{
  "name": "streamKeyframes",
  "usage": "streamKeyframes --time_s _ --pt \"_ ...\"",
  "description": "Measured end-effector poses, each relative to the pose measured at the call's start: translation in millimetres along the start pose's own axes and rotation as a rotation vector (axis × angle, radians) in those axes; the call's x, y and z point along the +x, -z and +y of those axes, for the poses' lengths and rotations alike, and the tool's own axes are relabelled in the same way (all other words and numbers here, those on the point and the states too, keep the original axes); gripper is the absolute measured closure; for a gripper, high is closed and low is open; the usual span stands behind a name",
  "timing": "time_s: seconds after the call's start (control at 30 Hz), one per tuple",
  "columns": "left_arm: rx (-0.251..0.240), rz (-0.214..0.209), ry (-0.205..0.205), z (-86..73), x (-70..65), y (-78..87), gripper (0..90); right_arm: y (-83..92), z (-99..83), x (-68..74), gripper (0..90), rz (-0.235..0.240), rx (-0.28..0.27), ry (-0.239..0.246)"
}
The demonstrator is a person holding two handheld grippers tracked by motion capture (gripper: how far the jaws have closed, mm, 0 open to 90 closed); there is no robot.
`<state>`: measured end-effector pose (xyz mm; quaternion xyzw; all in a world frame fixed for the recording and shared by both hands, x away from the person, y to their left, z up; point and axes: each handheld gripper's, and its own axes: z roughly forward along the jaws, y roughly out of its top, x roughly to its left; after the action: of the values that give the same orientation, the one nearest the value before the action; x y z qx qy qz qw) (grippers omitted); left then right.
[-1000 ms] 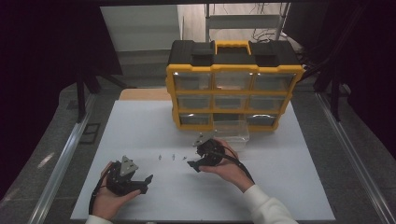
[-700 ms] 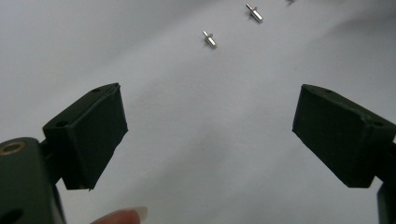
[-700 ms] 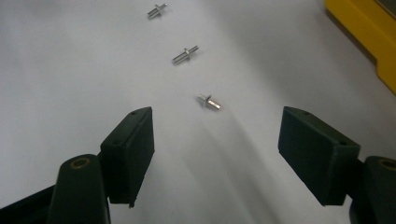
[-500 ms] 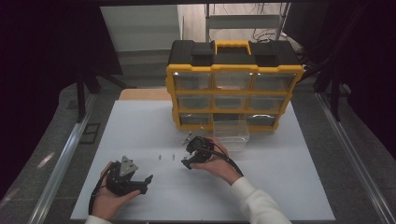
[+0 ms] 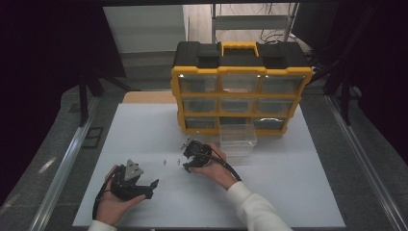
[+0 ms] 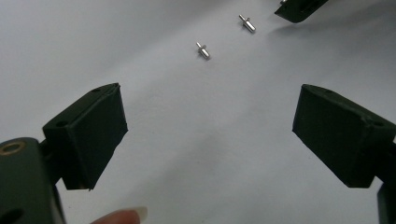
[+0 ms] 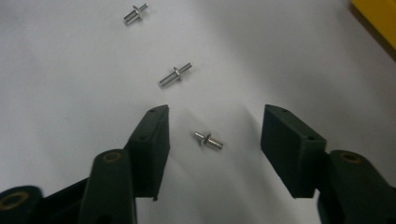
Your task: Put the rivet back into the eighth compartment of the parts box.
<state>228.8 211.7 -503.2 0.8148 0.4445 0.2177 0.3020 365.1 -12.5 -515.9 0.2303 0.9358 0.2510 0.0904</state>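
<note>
1. My right gripper (image 7: 212, 135) is low over the white table (image 5: 144, 130), just in front of the yellow organizer (image 5: 240, 91).
2. Its jaws have just been closing, and in the right gripper view a small metal pin (image 7: 208, 139) lies on the sheet between them.
3. Neither pad touches that pin; there is a gap on each side, so nothing is gripped.
4. Two more pins lie past the jaw tips in that view: a second pin (image 7: 175, 74) close by and a third pin (image 7: 135, 14) farther off.
5. In the high view the right gripper (image 5: 192, 156) sits near the middle of the table, with tiny pins visible just to its left.
6. A clear drawer (image 5: 236, 142) stands pulled out on the table, just right of my right hand and against the organizer's bottom row.
7. My left gripper (image 5: 132, 182) rests at the near left, well apart from the right one.
8. In the left gripper view its jaws stand wide and empty, with bare sheet between them.
9. Two pins lie beyond those jaws, out of their reach.
</note>
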Motion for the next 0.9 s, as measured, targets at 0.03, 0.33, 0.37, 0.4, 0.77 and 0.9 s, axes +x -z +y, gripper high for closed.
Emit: streamKeyframes --time_s 0.03,0.33,0.37,0.4,0.77,0.9 --pt "0.0 0.0 0.001 -0.2 0.5 0.1 10.1 -0.9 0.5 0.4 46.7 0.006 0.003 -0.003" --pt "-0.005 0.005 0.013 -2.0 2.1 1.8 10.1 -2.2 2.3 -1.5 61.3 0.014 0.021 -0.023" --pt "-0.006 0.004 0.014 -1.8 2.0 2.3 10.2 -2.0 2.5 -2.6 64.4 0.014 0.025 -0.021" --pt "-0.007 0.004 0.013 -1.6 1.8 2.5 10.2 -1.9 2.7 -2.7 67.1 0.014 0.025 -0.023" --pt "0.003 0.008 0.012 -2.8 2.1 0.3 10.2 -1.5 3.4 0.6 82.9 0.044 0.026 0.02" --pt "0.003 0.007 0.011 -3.1 2.1 -0.5 10.2 -0.9 3.1 -1.0 83.1 0.051 0.026 0.013"
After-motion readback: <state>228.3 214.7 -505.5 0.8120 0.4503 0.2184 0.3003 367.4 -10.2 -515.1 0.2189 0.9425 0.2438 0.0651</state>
